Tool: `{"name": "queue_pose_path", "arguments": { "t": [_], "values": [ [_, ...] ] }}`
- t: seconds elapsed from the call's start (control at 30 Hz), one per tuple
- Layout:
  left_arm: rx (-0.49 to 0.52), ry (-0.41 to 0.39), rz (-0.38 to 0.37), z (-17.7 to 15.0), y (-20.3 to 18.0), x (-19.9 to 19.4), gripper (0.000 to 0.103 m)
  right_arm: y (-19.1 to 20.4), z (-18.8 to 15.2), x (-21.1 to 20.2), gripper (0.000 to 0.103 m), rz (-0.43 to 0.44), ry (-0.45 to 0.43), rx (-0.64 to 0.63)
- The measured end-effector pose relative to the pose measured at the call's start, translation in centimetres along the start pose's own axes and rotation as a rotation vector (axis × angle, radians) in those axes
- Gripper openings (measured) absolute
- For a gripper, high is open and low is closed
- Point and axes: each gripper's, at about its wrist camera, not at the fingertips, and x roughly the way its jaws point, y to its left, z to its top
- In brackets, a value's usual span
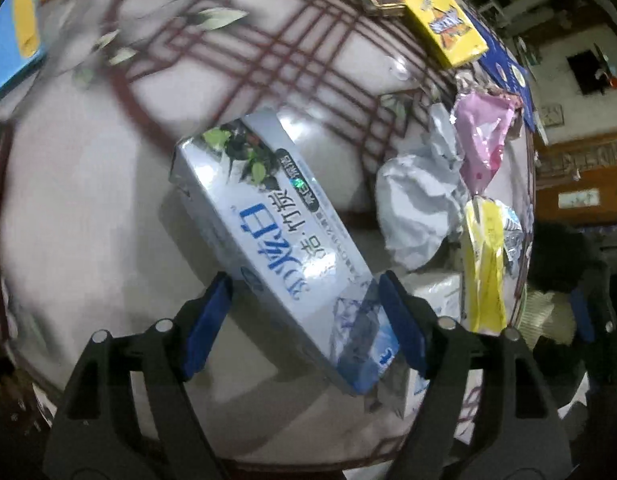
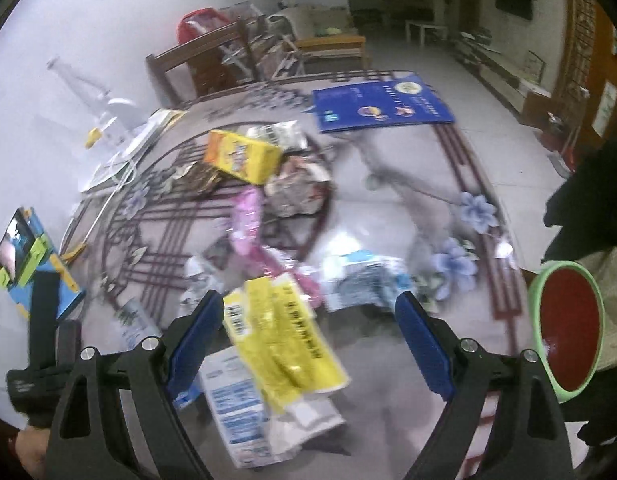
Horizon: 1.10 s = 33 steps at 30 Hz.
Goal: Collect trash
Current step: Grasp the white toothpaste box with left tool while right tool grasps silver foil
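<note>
My left gripper (image 1: 304, 312) is shut on a long white-and-blue toothpaste box (image 1: 268, 224), gripping its near end and holding it tilted above the table. To its right lie crumpled white paper (image 1: 420, 200), a pink wrapper (image 1: 484, 140) and a yellow wrapper (image 1: 484, 264). My right gripper (image 2: 308, 332) is open just above the table, with the yellow wrapper (image 2: 284, 340) and a white-and-blue carton (image 2: 236, 404) between and under its fingers. Further on lie the pink wrapper (image 2: 248, 216) and a yellow box (image 2: 244, 156).
A round patterned table (image 2: 388, 208) holds a blue booklet (image 2: 380, 104), a blue phone box (image 2: 32, 264) at the left and more wrappers (image 2: 300, 184). A green-rimmed red bin (image 2: 568, 328) stands off the right edge. A wooden chair (image 2: 204, 64) stands behind.
</note>
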Motion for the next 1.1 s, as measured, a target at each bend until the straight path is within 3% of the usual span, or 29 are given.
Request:
{"name": "queue_pose_path", "arguments": {
  "t": [0.03,0.1,0.17,0.27,0.43,0.47,0.57,0.6,0.77,0.93,0.97,1.0,1.1],
  "values": [
    [0.022,-0.002,-0.004,0.2,-0.2,0.1,0.065,0.7,-0.1,0.2,0.085,0.007,0.006,-0.014],
    [0.055,0.022,-0.008,0.6,-0.6,0.7,0.043,1.9,-0.3,0.5,0.085,0.013,0.020,-0.044],
    [0.059,0.023,-0.024,0.9,-0.2,0.7,0.040,2.9,-0.5,0.9,0.085,0.028,0.033,-0.058],
    [0.068,0.030,-0.054,1.7,0.6,0.6,0.039,3.7,-0.4,1.5,0.085,0.061,0.051,-0.046],
    [0.141,-0.009,-0.019,3.1,1.6,-0.4,0.039,5.0,0.3,3.3,0.084,0.104,0.096,-0.030],
    [0.162,-0.026,-0.006,3.4,1.8,-0.8,0.039,5.2,0.3,3.6,0.081,0.118,0.107,-0.029],
    [0.211,-0.084,0.034,4.0,2.3,-2.0,0.039,6.4,1.0,5.5,0.059,0.143,0.158,-0.033],
    [0.222,-0.099,0.040,4.2,2.3,-2.2,0.039,6.9,1.2,6.3,0.059,0.147,0.173,-0.036],
    [0.293,-0.158,0.068,4.4,1.8,-3.4,0.039,9.0,1.7,9.2,0.061,0.126,0.222,-0.066],
    [0.341,-0.183,0.063,4.7,1.2,-4.2,0.039,10.7,0.8,12.4,0.061,0.023,0.302,-0.138],
    [0.347,-0.188,0.062,4.8,1.1,-4.3,0.039,10.8,0.7,12.6,0.057,0.020,0.307,-0.143],
    [0.353,-0.193,0.061,4.8,1.1,-4.3,0.039,11.0,0.5,12.7,0.045,0.026,0.308,-0.143],
    [0.363,-0.209,0.061,5.3,1.2,-4.7,0.039,11.0,0.6,11.9,0.044,0.058,0.281,-0.119]
  ]
}}
